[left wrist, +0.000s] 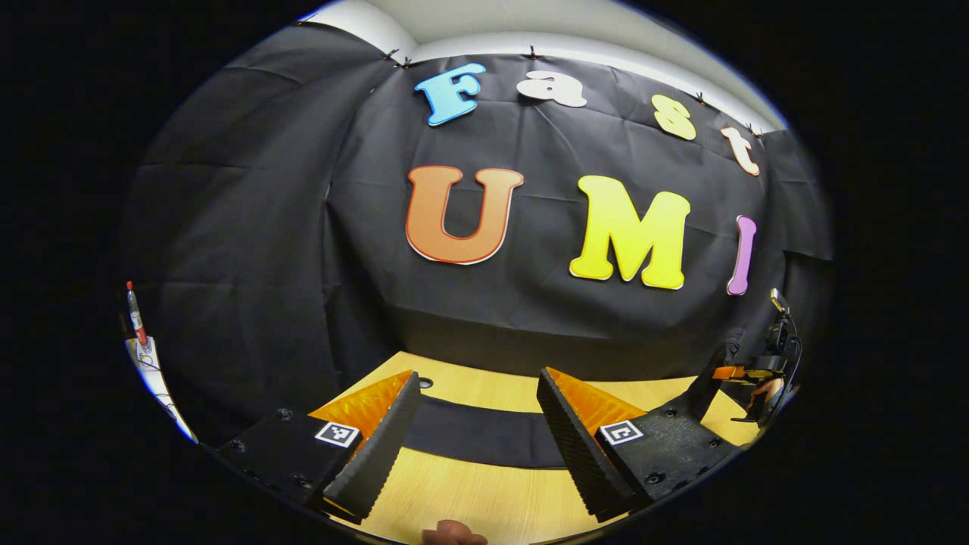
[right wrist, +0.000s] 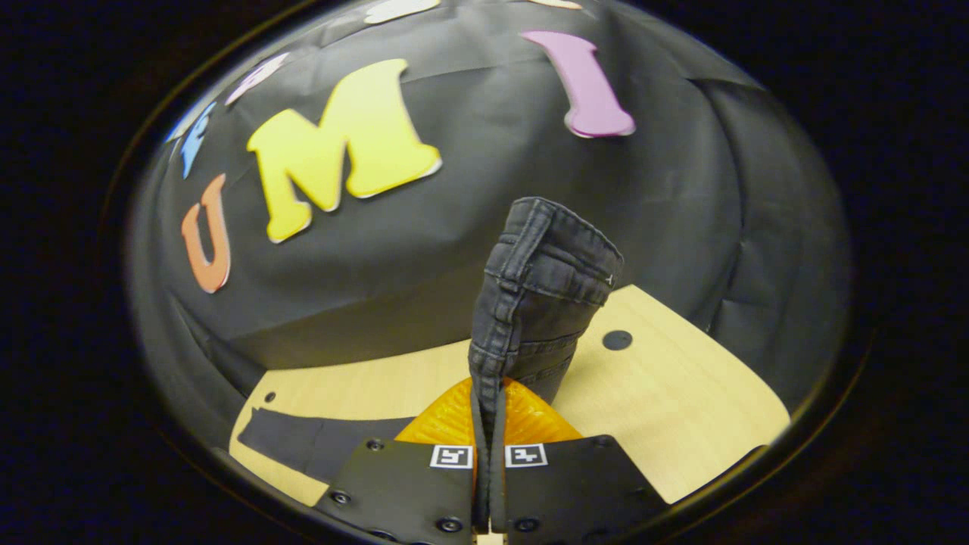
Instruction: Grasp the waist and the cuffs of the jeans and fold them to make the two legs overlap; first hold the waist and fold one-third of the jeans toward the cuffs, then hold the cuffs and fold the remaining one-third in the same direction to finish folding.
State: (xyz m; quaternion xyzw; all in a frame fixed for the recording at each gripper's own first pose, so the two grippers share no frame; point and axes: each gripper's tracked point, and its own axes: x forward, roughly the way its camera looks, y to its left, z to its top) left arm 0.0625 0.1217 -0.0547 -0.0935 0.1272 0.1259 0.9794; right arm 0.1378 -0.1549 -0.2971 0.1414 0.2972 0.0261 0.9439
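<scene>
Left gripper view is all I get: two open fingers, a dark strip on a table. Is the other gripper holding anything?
Observer: Yes. In the right gripper view, the right gripper is shut on a bunched part of the jeans.
Operator: Lying flat?
Observer: No, that part stands up above the fingers, lifted off the table.
Operator: Which end, waist or cuff?
Observer: It shows a stitched hem and seam; I can't say which.
</scene>
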